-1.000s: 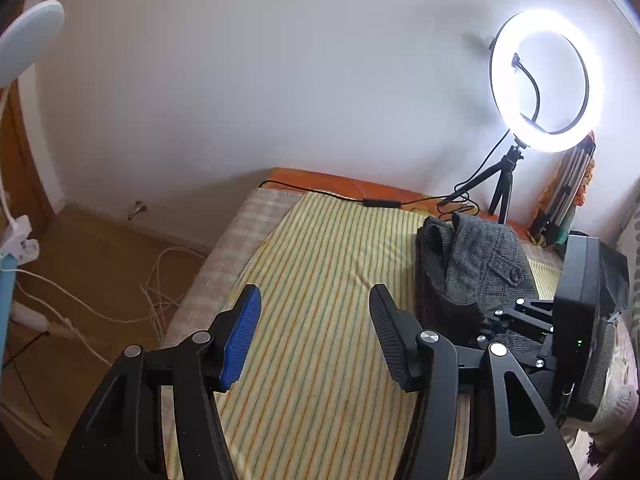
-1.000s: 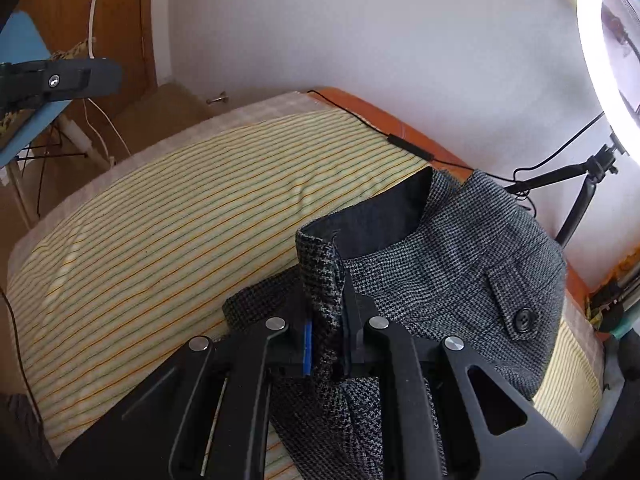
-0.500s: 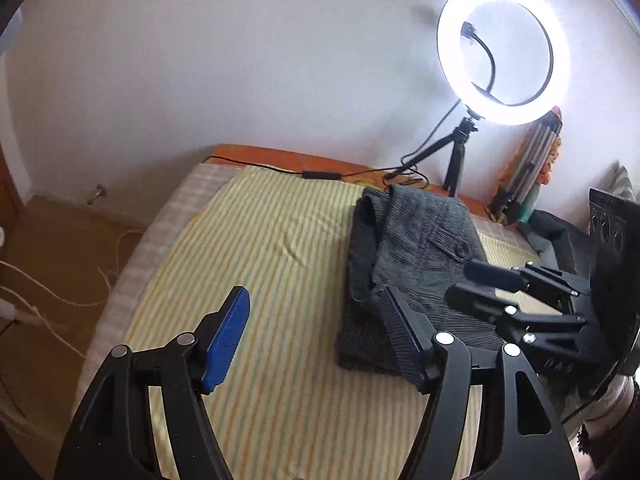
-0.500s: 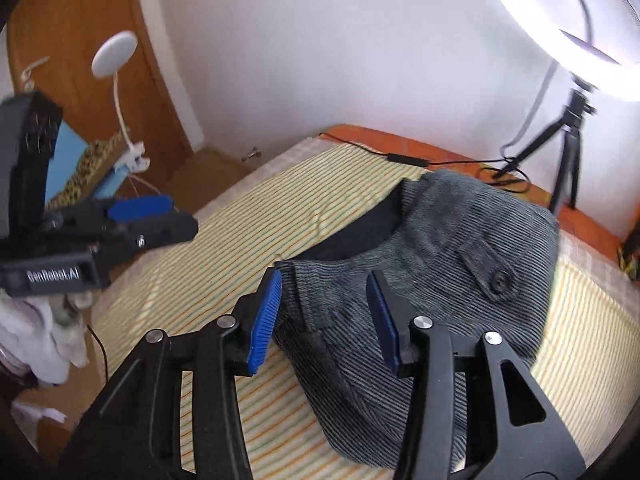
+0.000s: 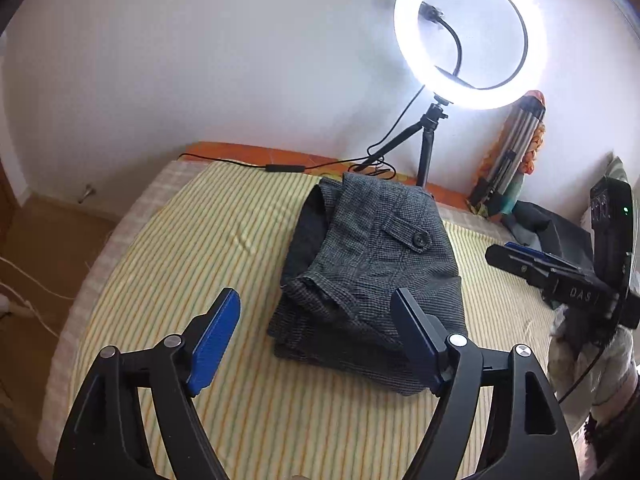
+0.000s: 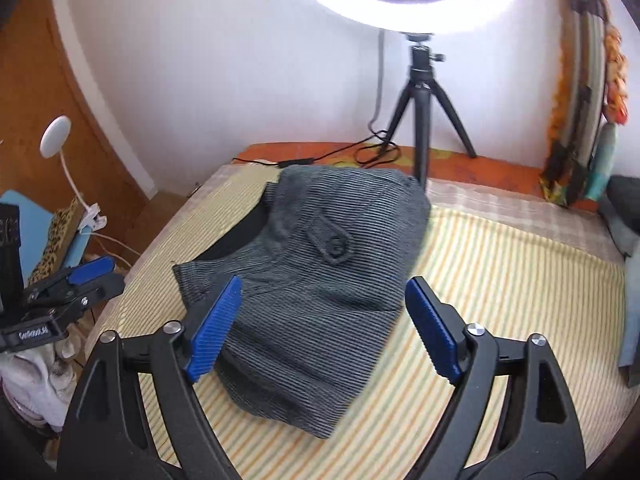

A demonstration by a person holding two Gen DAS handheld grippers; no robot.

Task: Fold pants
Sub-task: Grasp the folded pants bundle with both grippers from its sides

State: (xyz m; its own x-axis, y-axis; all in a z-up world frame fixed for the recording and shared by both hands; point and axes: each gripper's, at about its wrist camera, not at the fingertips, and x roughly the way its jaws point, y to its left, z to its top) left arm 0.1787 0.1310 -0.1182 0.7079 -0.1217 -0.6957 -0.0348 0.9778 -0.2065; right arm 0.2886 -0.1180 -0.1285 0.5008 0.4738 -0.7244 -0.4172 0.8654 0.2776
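The grey checked pants (image 5: pixel 372 264) lie folded in a compact bundle on the yellow striped sheet (image 5: pixel 192 272), button pocket on top; they also show in the right wrist view (image 6: pixel 320 272). My left gripper (image 5: pixel 320 344) is open and empty, held above the sheet at the bundle's near edge. My right gripper (image 6: pixel 324 328) is open and empty, held over the bundle's near end. The right gripper also shows in the left wrist view (image 5: pixel 560 276), off to the right of the pants. The left gripper also shows in the right wrist view (image 6: pixel 76 280), at the far left.
A lit ring light (image 5: pixel 468 36) on a small black tripod (image 6: pixel 424 96) stands at the bed's far edge, its cable (image 5: pixel 248 166) running along the orange edge. A striped bundle (image 6: pixel 584 92) leans on the wall. A clip lamp (image 6: pixel 60 144) and clutter stand left of the bed.
My right gripper let go of the pants, opened wide and pulled back. My left gripper swung toward the folded bundle, staying open. The pants now rest on the sheet.
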